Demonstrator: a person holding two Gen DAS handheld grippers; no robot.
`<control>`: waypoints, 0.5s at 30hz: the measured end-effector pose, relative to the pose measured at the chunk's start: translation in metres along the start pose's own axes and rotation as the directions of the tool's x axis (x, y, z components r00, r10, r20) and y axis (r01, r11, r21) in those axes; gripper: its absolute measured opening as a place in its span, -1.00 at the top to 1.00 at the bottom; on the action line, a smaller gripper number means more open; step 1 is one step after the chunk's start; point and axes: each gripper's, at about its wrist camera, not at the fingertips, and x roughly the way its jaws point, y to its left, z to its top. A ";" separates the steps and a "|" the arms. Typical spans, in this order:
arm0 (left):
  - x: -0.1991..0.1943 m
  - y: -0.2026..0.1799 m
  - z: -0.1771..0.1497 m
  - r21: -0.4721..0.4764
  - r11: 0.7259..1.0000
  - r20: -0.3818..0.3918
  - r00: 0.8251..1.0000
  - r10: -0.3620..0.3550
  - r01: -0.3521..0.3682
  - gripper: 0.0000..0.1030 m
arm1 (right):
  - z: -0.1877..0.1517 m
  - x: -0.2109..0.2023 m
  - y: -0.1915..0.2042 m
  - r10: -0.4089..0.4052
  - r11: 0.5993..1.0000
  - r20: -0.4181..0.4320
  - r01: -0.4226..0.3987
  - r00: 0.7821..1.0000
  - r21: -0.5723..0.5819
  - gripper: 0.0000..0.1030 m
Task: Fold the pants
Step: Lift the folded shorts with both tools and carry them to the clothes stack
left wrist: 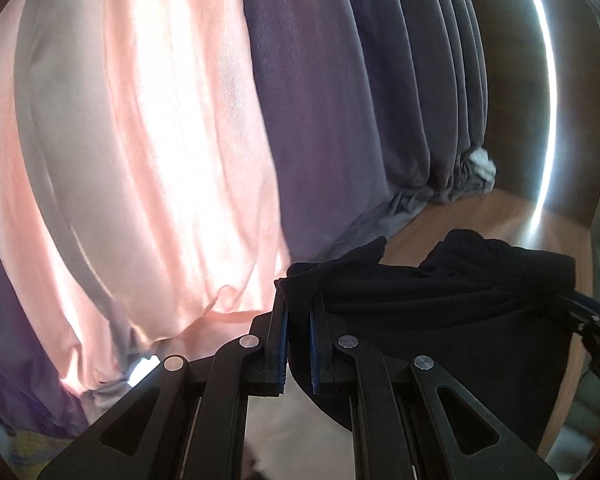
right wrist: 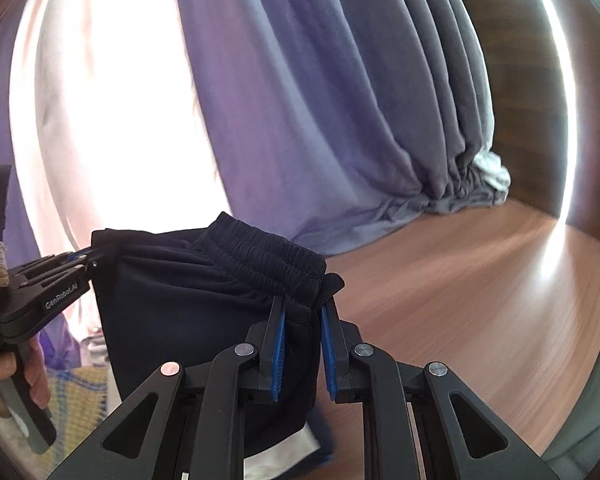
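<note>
Two grippers hold the dark pants (right wrist: 188,304) aloft by the elastic waistband: the left gripper (left wrist: 299,300) pinches one corner, the right gripper (right wrist: 303,304) clamps the other. Folding looks barely begun; the garment hangs unfolded before the curtains (right wrist: 308,112), not laid down.

Black hand-held gripper (right wrist: 303,304), blue pads (right wrist: 278,354), silver pivot screws (right wrist: 243,349).
</note>
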 end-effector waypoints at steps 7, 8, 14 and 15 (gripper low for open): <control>0.012 0.013 -0.021 0.076 0.997 -0.101 0.995 -0.020 0.027 0.80 | -0.027 0.001 0.026 0.016 1.000 -0.083 -0.014 0.996 0.017 0.67; 0.014 0.014 -0.024 0.089 0.996 -0.116 0.993 -0.019 0.029 0.80 | -0.030 0.002 0.028 0.016 1.000 -0.093 -0.014 0.996 0.020 0.67; 0.031 0.011 -0.041 0.141 0.989 -0.188 0.982 -0.024 0.051 0.80 | -0.059 0.015 0.033 0.014 1.000 -0.175 -0.009 0.985 0.029 0.67; 0.032 0.011 -0.043 0.141 0.989 -0.192 0.981 -0.025 0.053 0.80 | -0.064 0.018 0.032 0.009 1.000 -0.187 -0.003 0.982 0.031 0.67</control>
